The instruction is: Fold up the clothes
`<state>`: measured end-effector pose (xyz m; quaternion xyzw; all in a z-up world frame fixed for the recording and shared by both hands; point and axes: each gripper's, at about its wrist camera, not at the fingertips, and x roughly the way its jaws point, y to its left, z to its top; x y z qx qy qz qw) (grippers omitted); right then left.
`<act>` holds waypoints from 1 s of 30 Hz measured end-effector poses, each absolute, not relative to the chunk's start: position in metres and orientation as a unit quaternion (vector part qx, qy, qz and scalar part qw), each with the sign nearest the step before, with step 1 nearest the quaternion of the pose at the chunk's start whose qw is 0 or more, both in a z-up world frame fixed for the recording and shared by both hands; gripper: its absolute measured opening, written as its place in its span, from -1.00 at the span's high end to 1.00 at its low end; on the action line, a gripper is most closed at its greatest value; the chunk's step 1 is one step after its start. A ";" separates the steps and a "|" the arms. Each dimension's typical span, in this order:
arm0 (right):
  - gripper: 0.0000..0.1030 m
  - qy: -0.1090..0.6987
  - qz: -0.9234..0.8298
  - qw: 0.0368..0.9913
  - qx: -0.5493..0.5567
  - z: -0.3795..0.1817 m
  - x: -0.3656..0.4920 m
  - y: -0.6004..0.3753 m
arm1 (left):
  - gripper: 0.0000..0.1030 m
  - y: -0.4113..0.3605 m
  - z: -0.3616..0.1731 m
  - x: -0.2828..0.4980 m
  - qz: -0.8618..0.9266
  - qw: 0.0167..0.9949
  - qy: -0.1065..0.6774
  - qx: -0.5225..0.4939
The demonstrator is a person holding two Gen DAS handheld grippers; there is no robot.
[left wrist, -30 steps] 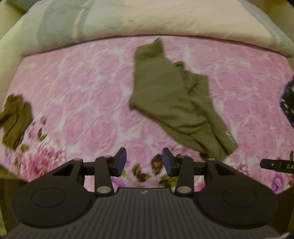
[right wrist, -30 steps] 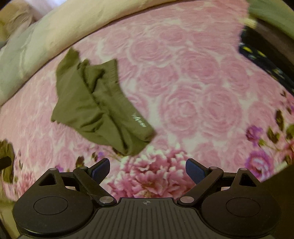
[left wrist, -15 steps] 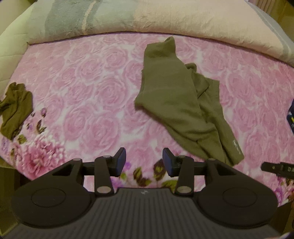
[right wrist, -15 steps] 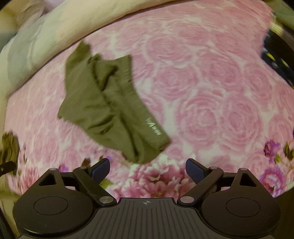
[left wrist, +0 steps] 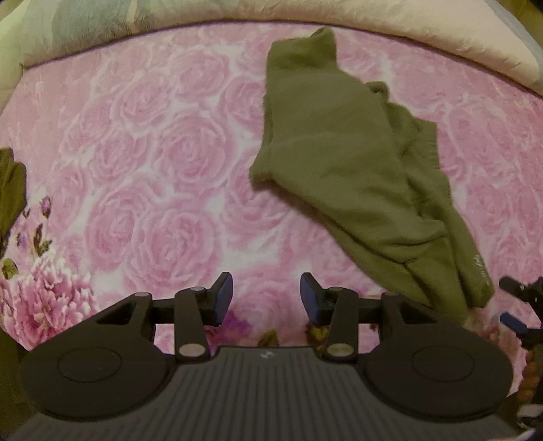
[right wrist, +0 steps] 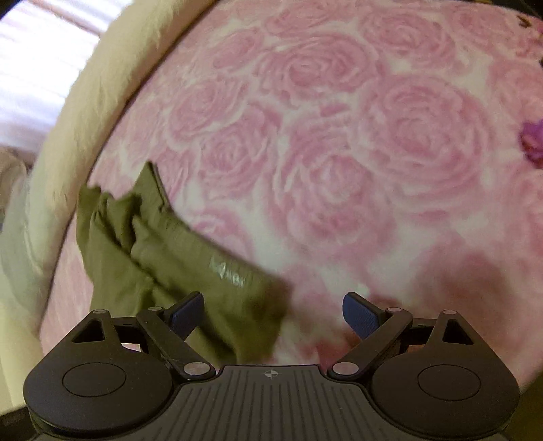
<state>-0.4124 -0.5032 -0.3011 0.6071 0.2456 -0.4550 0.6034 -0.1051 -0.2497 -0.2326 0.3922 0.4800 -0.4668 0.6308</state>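
Pink rose-print bed [left wrist: 176,163] fills both views, with a pale quilt [left wrist: 390,20] bunched along its far edge. An olive garment [left wrist: 346,159] lies crumpled and loosely doubled over on the bed, right of centre in the left view, one end reaching toward the quilt. A second olive piece [left wrist: 12,193] sits at the far left edge, well apart.

The left gripper [left wrist: 267,298] hovers over bare bedding, fingers parted with nothing between them. The right gripper [right wrist: 273,310] is low over the garment's near corner [right wrist: 251,305], fingers spread wide and empty; its left finger [right wrist: 188,310] overlaps the cloth, though contact cannot be told.

Risks, as I judge them: closing here could catch several stacked layers, or pinch the bedspread too, so a lift drags the whole bundle rather than one edge. The right view is blurred, suggesting quick motion that could overshoot the corner. With the left fingers away from the cloth, a one-sided pull would twist it further.
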 end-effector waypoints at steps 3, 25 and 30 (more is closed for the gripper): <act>-0.30 0.219 -0.441 0.628 0.602 -0.321 -0.400 -0.508 | 0.24 -0.249 -0.245 -0.097 -0.461 0.631 0.485 0.392; 0.88 0.137 -0.619 0.595 0.494 -0.256 -0.543 -0.558 | 0.22 -0.381 -0.250 -0.096 -0.506 0.655 0.444 0.344; 0.88 0.147 -0.619 0.568 0.522 -0.286 -0.548 -0.565 | 0.17 -0.469 -0.265 -0.089 -0.500 0.660 0.461 0.318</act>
